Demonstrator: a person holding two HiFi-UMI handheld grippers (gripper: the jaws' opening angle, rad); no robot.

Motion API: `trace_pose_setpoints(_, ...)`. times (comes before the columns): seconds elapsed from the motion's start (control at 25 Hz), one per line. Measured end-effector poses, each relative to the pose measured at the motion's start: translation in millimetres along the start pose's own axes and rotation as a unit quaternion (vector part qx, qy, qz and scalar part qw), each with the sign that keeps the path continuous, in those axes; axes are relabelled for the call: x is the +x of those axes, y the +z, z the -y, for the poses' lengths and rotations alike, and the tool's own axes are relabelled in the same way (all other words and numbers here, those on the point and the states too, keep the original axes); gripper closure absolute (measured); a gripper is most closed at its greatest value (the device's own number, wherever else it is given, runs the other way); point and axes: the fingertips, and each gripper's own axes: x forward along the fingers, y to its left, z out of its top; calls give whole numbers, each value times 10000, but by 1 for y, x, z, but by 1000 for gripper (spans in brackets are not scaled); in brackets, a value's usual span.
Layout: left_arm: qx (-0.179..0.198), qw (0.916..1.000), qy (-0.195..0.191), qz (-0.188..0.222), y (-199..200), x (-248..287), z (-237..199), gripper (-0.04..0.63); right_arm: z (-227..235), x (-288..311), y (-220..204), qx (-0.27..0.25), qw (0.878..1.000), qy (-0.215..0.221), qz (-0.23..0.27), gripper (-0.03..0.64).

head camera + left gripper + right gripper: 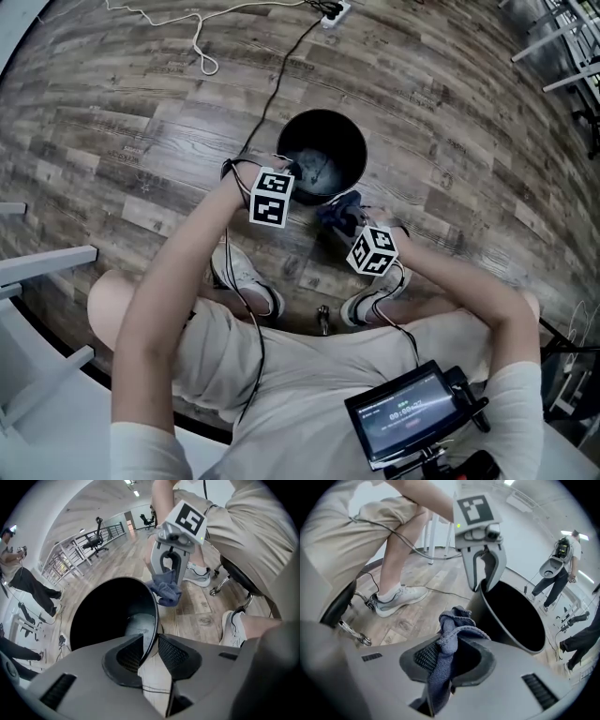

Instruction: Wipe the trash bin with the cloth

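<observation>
The bin (pixel 349 139) is standing upright on the floor (pixel 122 131), mouth facing up. The left gripper (pixel 151 649) is straddling the bin's near rim. One of its fingers is sitting inside the bin and the other (pixel 176 654) outside. The fingers are spread, with a gap showing between the rim and the outer one, so they are not pinching. The right gripper (pixel 451 657) is hanging just outside the bin, on the person's side of its wall, its fingers pinching the cloth (pixel 452 627). The blue cloth is bunching up above those fingers and trailing down between them. It is lying just beside the bin's outer wall; contact cannot be told. Both shoes (pixel 246 277) are resting on the floor near the bin.
</observation>
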Motion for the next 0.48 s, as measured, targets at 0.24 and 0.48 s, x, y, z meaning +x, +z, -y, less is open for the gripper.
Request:
trace_pose_setpoints(0.24, 140, 9998, -140, -43, 7, 5, 8, 511, 8, -18, 37, 118, 9993, -158, 320, 540)
trace_pose_setpoints(0.48, 218, 9996, -188, 79, 20, 7, 17, 531, 22, 0, 31, 272, 9992, -186, 224, 540)
